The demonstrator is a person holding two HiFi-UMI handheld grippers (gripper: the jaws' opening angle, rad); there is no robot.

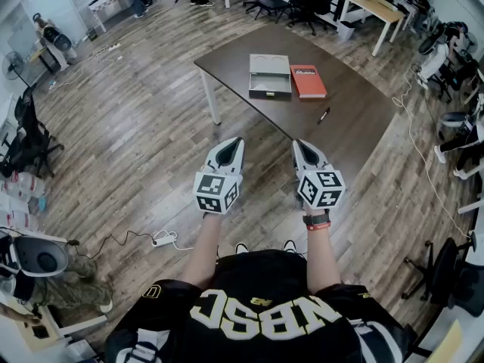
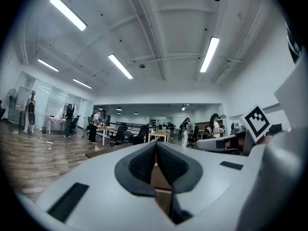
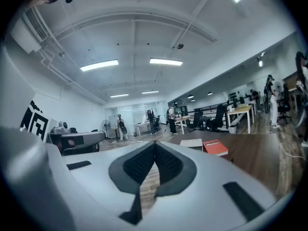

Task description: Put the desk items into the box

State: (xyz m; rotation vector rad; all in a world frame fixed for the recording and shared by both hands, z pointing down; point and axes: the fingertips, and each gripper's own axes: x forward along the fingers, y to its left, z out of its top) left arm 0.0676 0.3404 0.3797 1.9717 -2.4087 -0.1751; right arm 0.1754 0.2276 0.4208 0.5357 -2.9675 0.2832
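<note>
A dark brown table stands ahead of me. On it lie an open grey box, a red book right beside it, and a black pen nearer to me. My left gripper and right gripper are held side by side in front of my chest, short of the table's near edge. Both are shut with nothing between the pads. The right gripper view shows the box and the red book on the table, beyond its closed fingertips.
White table legs stand at the table's left corner. A power strip with cable lies on the wood floor at my left. Office chairs stand at the right, with more desks and chairs at the back. People stand in the far room.
</note>
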